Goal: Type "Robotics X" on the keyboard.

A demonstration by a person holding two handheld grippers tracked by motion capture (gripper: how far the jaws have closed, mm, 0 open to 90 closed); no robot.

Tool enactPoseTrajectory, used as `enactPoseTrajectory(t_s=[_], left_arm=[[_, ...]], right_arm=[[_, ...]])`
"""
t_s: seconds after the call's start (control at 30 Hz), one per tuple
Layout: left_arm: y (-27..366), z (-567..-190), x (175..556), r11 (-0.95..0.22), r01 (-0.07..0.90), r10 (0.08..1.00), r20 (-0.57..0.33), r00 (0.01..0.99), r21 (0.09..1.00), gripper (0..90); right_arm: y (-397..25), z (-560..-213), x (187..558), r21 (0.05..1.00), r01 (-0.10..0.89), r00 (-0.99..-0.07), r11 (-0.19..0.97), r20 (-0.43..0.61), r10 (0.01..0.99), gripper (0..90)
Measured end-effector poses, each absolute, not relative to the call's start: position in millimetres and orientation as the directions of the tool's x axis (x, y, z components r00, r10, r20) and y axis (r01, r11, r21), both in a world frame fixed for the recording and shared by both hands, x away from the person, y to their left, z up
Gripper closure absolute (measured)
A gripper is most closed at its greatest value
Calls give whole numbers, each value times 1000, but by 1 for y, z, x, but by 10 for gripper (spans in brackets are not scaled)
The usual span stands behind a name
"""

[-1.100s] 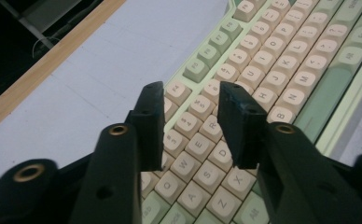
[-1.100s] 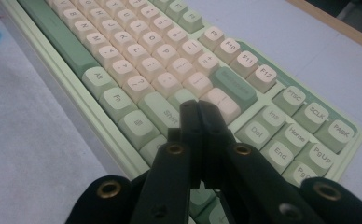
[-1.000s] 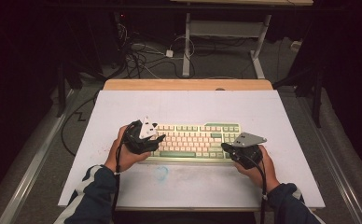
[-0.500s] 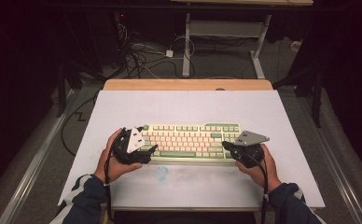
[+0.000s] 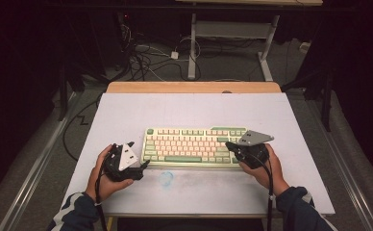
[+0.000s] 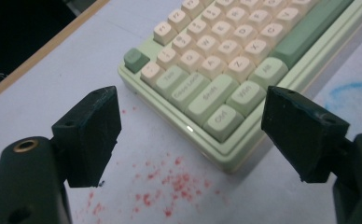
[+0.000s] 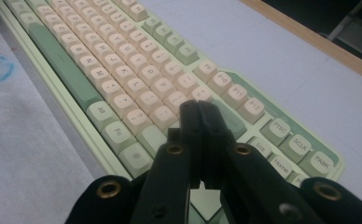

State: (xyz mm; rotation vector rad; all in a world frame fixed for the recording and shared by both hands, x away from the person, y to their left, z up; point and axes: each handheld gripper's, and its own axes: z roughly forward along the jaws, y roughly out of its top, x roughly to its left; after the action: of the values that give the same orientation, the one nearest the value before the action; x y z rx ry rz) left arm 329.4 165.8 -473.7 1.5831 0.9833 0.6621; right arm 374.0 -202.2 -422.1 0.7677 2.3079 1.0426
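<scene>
Since a moment ago the left gripper [image 5: 143,166] has slid away from the keyboard [image 5: 196,147], toward the worktop's [image 5: 194,108] front-left corner; its fingers [image 6: 93,133] gape wide, holding nothing. Over the keyboard's right end the right gripper [image 5: 229,144] hovers, fingers pressed together, empty. Mid-worktop sits the keyboard, nearer the front edge.

High cam overhead; claw cams near keyboard [image 5: 196,147].

The left gripper [image 5: 143,165] sits low in the left hand [image 5: 103,175], its jaws wide apart. The right gripper [image 5: 229,145], in the right hand [image 5: 264,166], has its jaws pressed together.
</scene>
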Motion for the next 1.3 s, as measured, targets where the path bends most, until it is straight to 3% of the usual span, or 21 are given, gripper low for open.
enactPoseTrajectory(t_s=[0.77, 1.3], left_arm=[[183, -490, 306, -58, 309, 880, -97, 465, 949, 182], [184, -491, 305, -74, 321, 876, -92, 473, 944, 182]], right_arm=[[-134, -434, 414, 739, 303, -776, 602, -175, 606, 900], [-118, -442, 422, 706, 312, -785, 635, -184, 591, 900]])
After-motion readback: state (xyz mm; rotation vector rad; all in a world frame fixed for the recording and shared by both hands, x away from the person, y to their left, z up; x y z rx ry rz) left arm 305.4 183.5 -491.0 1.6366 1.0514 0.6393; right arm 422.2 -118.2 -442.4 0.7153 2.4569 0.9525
